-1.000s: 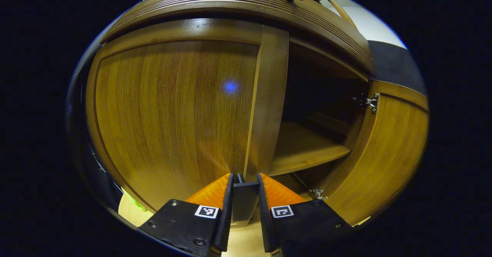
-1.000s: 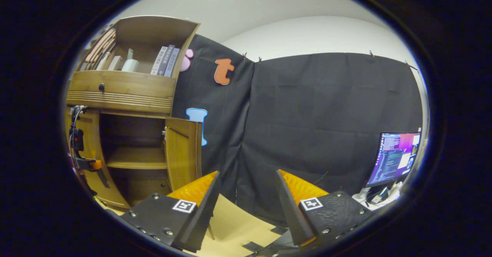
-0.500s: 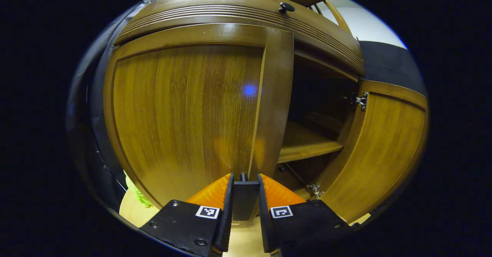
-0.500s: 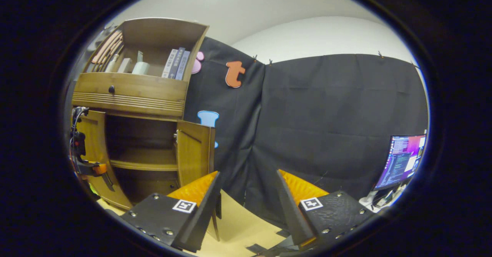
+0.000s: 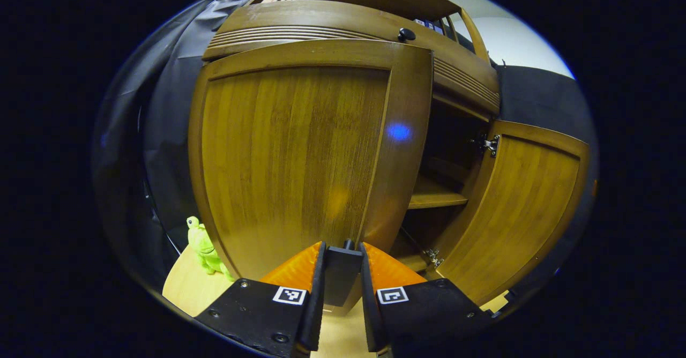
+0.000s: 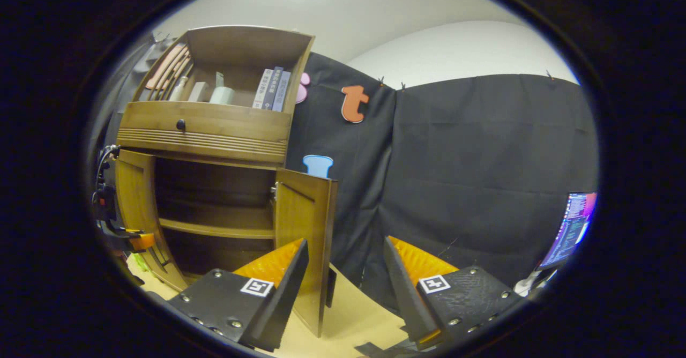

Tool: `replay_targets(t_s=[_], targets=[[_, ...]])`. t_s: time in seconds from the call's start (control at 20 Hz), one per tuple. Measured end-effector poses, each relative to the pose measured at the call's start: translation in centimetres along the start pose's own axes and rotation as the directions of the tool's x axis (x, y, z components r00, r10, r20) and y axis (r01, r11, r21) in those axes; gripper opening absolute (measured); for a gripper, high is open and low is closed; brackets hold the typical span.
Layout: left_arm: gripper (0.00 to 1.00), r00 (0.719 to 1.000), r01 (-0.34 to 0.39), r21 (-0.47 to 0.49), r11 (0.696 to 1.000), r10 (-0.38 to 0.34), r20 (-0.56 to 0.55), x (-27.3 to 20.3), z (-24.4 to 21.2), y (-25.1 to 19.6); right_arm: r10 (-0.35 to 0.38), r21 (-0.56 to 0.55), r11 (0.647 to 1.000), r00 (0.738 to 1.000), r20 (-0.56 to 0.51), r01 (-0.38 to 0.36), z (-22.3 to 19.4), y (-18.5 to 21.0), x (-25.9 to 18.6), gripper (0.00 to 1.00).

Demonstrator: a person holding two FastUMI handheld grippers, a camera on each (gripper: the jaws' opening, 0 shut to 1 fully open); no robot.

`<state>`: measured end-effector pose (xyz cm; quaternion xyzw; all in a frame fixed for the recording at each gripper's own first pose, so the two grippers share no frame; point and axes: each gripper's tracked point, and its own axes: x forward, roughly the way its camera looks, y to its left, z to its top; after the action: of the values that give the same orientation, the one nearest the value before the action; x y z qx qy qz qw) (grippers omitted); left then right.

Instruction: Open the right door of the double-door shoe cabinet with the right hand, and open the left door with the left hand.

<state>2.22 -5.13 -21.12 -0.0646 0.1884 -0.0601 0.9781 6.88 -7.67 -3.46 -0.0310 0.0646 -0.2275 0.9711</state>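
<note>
The left gripper [image 5: 342, 256] is clamped on the dark handle [image 5: 341, 272] at the left door [image 5: 300, 154]'s free edge, and over the last second that door has swung further out from the shoe cabinet [image 6: 209, 127]. The right gripper [image 6: 343, 264] hangs wide open and empty, off the right door [image 6: 303, 240], which already stands open. By my reckoning only the last of the left door's swing remains.

Shoe cabinet [image 6: 203, 133] and both doors, left door [image 5: 289, 159] and right door [image 5: 522, 208]: warm brown wood with vertical grain; drawer knob [image 5: 406, 34] black. Toy [image 5: 202, 245] beside the left door: bright green. Floor [image 6: 353, 315]: pale tan.
</note>
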Motion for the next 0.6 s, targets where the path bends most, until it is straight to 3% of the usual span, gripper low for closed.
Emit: replay_targets(t_s=[0.05, 0.2, 0.3, 0.4, 0.6], targets=[[0.36, 1.0, -0.002, -0.009, 1.0, 0.002, 0.002, -0.6, -0.1, 0.3, 0.018, -0.002, 1.0, 1.0, 0.0, -0.018, -0.1, 0.5, 0.1, 0.83], [0.34, 1.0, -0.008, -0.034, 0.999, 0.008, 0.005, -2.0, -0.3, 0.8, 0.08, -0.007, 0.997, 0.997, -0.001, -0.08, 0.0, 2.6, 1.0, 0.8], [0.36, 1.0, -0.016, -0.046, 0.999, 0.017, 0.008, -3.1, -0.4, 1.4, 0.126, -0.007, 0.992, 0.992, -0.002, -0.126, 0.0, 4.3, 1.2, 0.83], [0.34, 1.0, -0.025, -0.058, 0.998, 0.025, 0.011, -4.1, -0.6, 1.9, 0.175, -0.008, 0.985, 0.985, -0.001, -0.175, 0.0, 6.3, 1.9, 0.8], [0.34, 0.999, -0.042, -0.085, 0.995, 0.043, 0.017, -6.0, -1.2, 3.2, 0.268, -0.011, 0.963, 0.963, 0.001, -0.268, 0.1, 10.3, 2.6, 0.83]])
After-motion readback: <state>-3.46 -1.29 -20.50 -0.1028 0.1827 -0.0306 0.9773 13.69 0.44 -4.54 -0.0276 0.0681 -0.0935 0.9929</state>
